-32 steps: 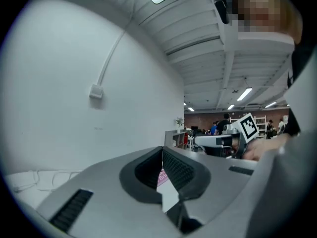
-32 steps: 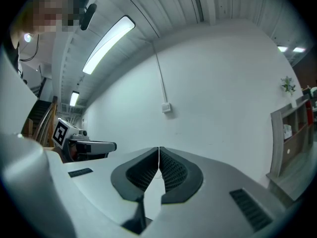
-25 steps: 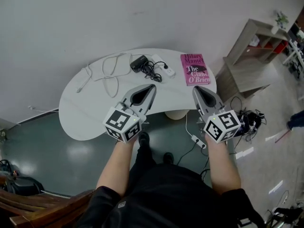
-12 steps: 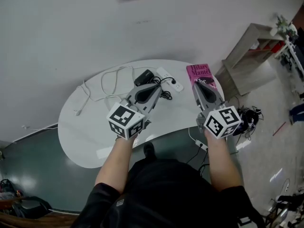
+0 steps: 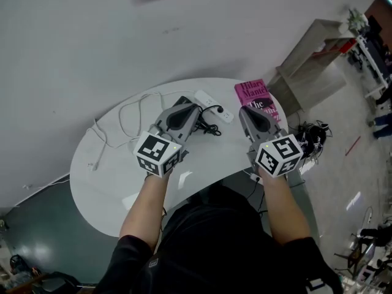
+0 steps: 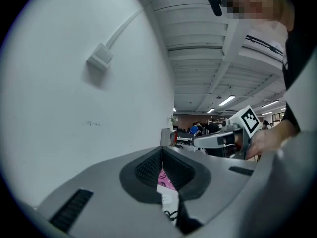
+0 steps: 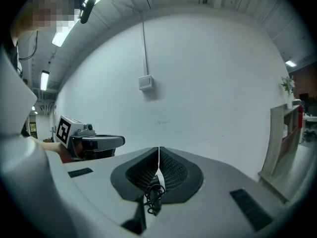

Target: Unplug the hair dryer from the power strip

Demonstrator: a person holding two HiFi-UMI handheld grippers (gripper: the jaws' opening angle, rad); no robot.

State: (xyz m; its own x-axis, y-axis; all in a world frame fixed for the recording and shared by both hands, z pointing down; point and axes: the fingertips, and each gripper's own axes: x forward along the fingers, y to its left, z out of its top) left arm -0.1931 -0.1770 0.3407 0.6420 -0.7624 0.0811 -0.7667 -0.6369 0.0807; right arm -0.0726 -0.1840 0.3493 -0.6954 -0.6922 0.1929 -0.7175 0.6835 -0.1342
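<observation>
Table (image 5: 116, 182) was observed below; left claw (image 5: 185, 108) and right claw (image 5: 246, 111) were pressed together, empty, strip (image 5: 212, 103) between their tips.

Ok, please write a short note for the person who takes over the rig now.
Left tongs: shut, empty, above the table near the hair dryer.
Right tongs: shut, empty, above the pink book.
Power strip lies on the white table, black cord coiled beside it.
Done: nothing yet; the plug seems to sit in the strip.
Left: steady the strip, pull the plug out.
</observation>
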